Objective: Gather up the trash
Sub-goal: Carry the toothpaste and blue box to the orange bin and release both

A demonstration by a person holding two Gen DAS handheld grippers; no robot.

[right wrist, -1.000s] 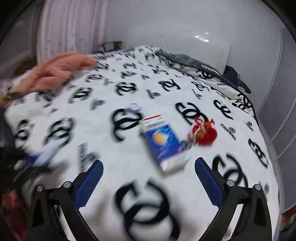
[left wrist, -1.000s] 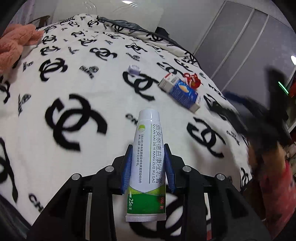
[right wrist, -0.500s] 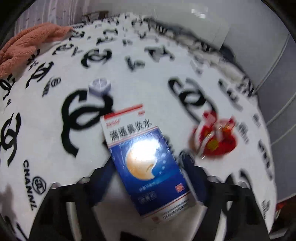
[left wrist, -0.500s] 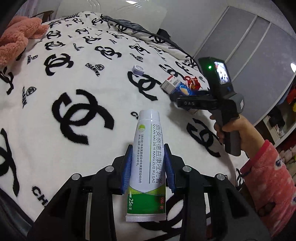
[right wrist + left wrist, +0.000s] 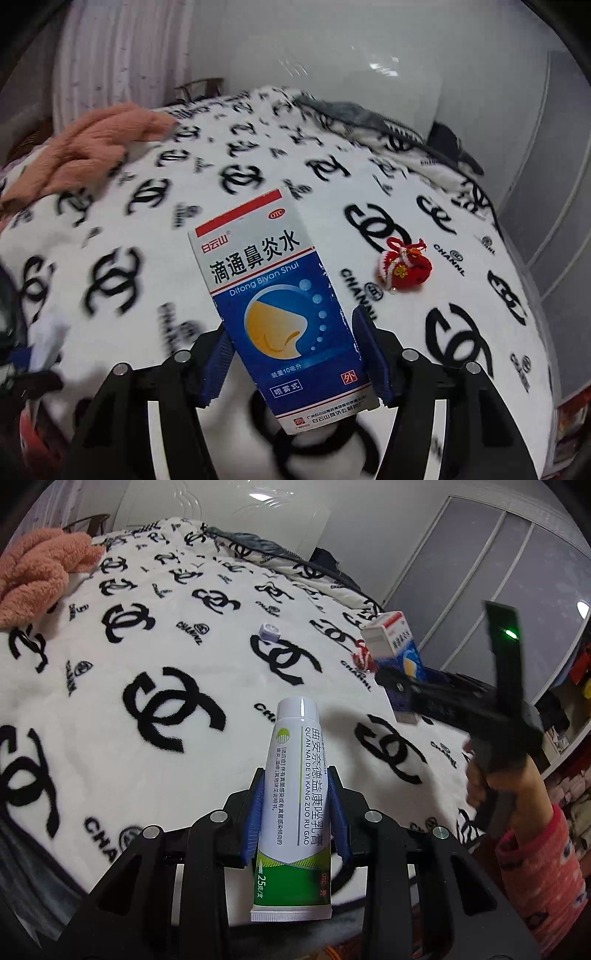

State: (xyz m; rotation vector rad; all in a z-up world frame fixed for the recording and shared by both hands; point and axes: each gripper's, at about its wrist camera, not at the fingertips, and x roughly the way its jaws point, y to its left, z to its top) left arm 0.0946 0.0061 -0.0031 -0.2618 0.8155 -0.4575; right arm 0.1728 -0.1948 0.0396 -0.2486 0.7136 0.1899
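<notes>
Left gripper (image 5: 295, 805) jaws clamped on smooth white-green plastic tube (image 5: 295, 812), held above the fleece blanket (image 5: 147, 657). Right gripper (image 5: 295, 354) jaws had just been closing, pads pressed on the rectangular blue-white cardboard box (image 5: 280, 302), lifted off the bed. Knitted red pouch (image 5: 404, 267) and small round cap (image 5: 270, 631) lay on the blanket.

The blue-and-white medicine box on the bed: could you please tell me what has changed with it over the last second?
The right gripper closed its jaws on the blue-and-white medicine box and lifted it off the bed. The left gripper kept holding the white-and-green ointment tube.
</notes>
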